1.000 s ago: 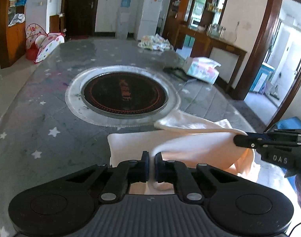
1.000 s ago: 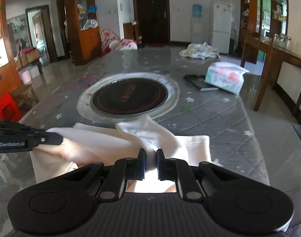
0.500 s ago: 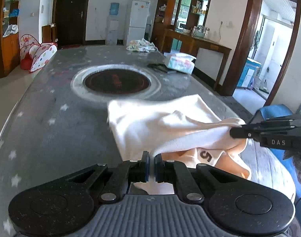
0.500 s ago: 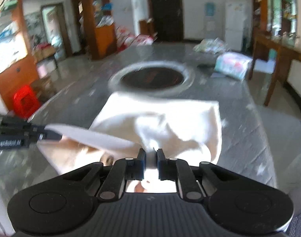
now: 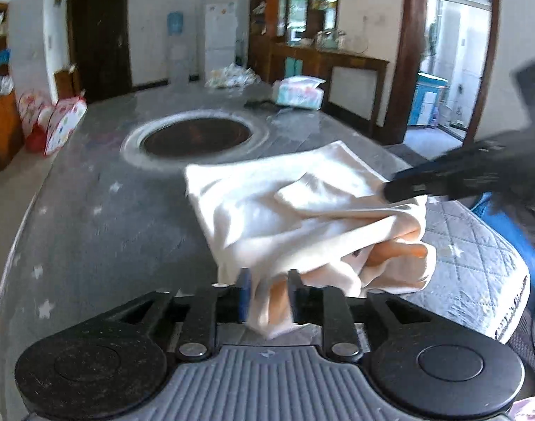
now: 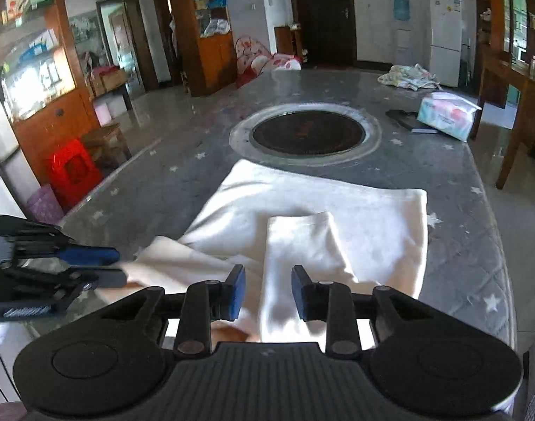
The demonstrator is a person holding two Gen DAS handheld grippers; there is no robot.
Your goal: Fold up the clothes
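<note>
A cream garment (image 6: 337, 210) lies on the grey star-patterned table cover (image 6: 478, 245), with a folded flap (image 6: 302, 242) laid over its near part. My right gripper (image 6: 269, 291) hovers over that flap. Its jaws are opening and the cloth lies loose between them, with gaps at both pads. In the left wrist view the garment (image 5: 267, 203) is bunched at its near corner. My left gripper (image 5: 269, 294) is opening too, and a hanging fold sits slack between its fingers. The right gripper (image 5: 407, 189) reaches in from the right, and the left gripper (image 6: 102, 266) shows at the left edge.
Beyond the garment, a round dark hotplate (image 6: 307, 133) is set into the table. A tissue pack (image 6: 446, 114), a dark flat book (image 6: 407, 121) and a crumpled patterned cloth (image 6: 407, 77) lie at the far right. A red stool (image 6: 73, 172) stands on the floor to the left.
Both grippers were shut on the lifted garment and have drawn back toward the near edge, laying the fold down. Both now stand with jaws apart and the cloth slack.
</note>
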